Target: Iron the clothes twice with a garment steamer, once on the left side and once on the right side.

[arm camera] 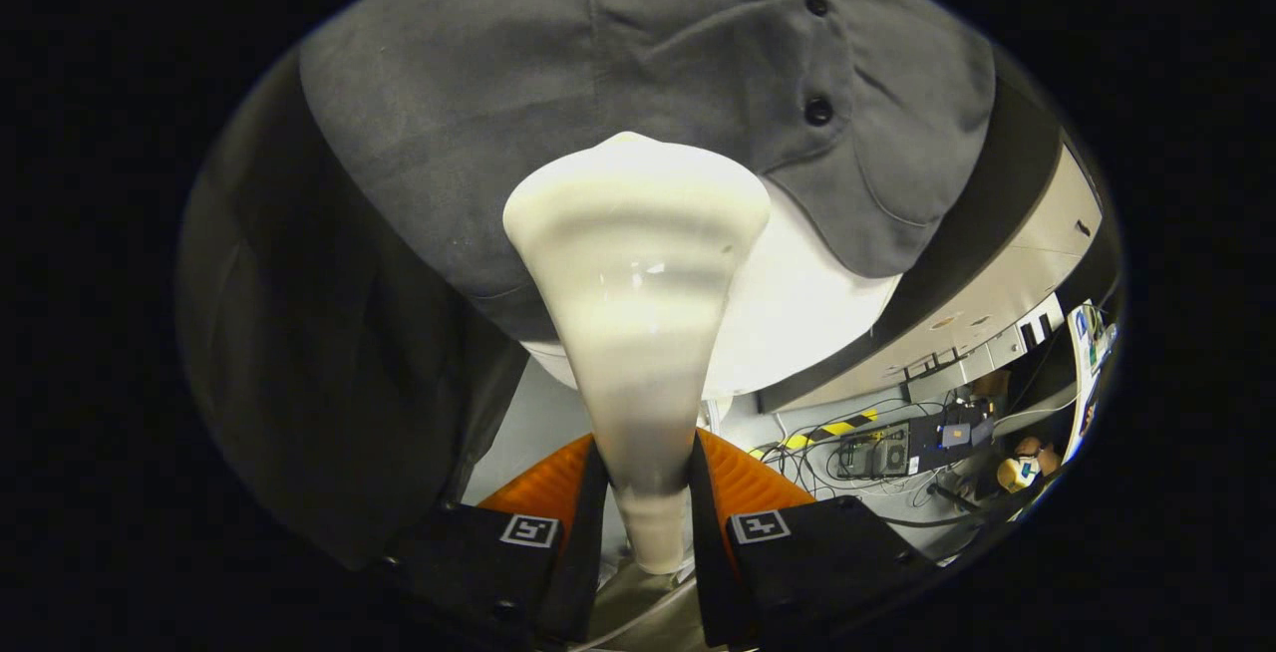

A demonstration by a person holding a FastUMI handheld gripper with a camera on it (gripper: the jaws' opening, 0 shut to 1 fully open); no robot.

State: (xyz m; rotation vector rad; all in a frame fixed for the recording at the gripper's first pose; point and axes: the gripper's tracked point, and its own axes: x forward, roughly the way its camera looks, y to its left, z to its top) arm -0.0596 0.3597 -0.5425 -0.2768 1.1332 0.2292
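Fingers [643, 492] clamp the steamer [638, 273], head against the shirt [558, 84]; which of 2 passes is running cannot be told.

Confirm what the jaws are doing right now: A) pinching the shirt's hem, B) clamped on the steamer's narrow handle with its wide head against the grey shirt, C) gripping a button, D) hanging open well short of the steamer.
B: both jaws of the gripper press the narrow handle of the cream steamer, whose wide head lies against the grey shirt, beside the button placket.
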